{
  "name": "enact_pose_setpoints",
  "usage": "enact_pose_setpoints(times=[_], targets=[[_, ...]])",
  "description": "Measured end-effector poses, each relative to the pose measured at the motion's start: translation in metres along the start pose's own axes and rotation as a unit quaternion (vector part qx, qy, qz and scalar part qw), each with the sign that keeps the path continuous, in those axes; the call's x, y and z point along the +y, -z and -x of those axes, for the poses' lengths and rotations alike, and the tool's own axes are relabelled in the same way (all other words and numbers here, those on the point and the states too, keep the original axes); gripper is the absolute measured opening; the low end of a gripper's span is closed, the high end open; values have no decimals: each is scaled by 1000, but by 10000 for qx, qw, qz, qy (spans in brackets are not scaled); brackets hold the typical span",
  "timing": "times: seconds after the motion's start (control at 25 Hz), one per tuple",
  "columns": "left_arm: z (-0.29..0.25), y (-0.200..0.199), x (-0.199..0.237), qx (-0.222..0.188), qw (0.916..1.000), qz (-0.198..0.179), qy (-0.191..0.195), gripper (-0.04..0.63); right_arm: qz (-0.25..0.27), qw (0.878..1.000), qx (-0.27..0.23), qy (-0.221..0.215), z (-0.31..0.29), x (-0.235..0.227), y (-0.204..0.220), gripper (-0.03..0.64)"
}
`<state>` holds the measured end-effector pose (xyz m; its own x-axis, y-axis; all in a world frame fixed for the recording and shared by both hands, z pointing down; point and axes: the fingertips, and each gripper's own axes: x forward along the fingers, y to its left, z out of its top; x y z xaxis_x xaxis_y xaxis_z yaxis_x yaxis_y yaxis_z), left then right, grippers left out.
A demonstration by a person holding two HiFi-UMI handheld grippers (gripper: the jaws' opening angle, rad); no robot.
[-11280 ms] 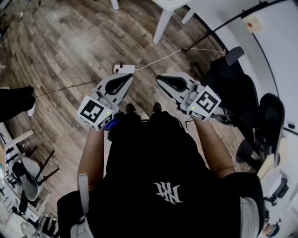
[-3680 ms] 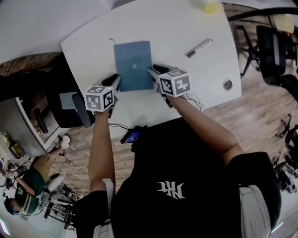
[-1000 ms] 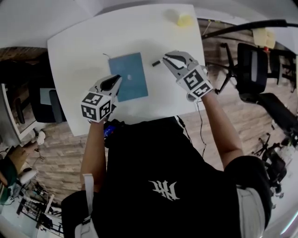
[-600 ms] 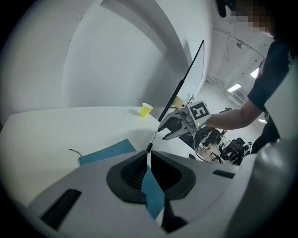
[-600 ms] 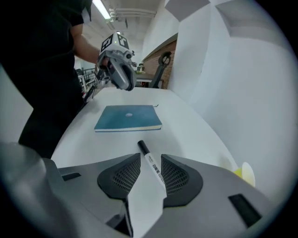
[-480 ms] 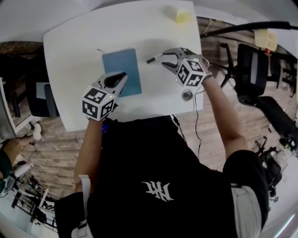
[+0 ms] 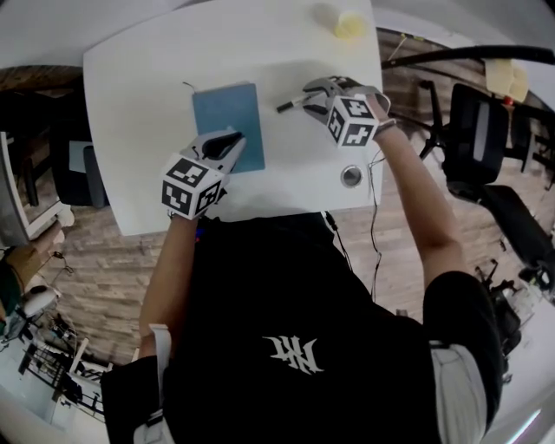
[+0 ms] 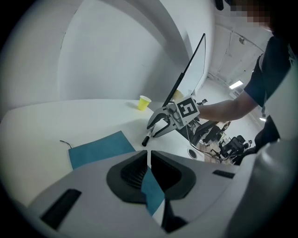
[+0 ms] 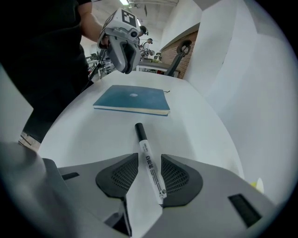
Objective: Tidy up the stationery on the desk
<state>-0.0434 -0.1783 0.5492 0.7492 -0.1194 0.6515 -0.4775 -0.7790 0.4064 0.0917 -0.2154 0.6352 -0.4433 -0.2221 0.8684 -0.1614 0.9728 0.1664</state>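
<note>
Wide free lane: desk (image 7: 139, 130) bare left of blue notebook (image 7: 227, 121). Narrow bare strip between notebook and marker (image 7: 289, 105). Far right corner: yellow cup (image 7: 349, 26), well apart from marker. Near front right edge: cable grommet (image 7: 351, 176). Above notebook's near right corner: left gripper (image 7: 236, 137).

On my feed I count one white table (image 7: 130, 95). On it I tally one blue notebook (image 7: 227, 121), one marker pen (image 7: 290, 105) and one yellow cup (image 7: 349, 24), plus one round grommet (image 7: 351, 176) set in the tabletop. There are two hand-held grippers, the left hand-held gripper (image 7: 231, 139) and the right hand-held gripper (image 7: 310, 93), each with two jaws. The right one's jaws have just been opening, and the single pen lies between them. One person (image 7: 295, 347) holds both. Past the table's right edge I make out one black chair (image 7: 473, 117) for certain; the other dark shapes there I can't count
</note>
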Motion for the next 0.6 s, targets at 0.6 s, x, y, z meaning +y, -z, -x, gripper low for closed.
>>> enact_pose_setpoints(times=[0.6], targets=[[-6,14,-2,157,9998,70,86,28,154,9987,-31,-489,-2,8,0,95]])
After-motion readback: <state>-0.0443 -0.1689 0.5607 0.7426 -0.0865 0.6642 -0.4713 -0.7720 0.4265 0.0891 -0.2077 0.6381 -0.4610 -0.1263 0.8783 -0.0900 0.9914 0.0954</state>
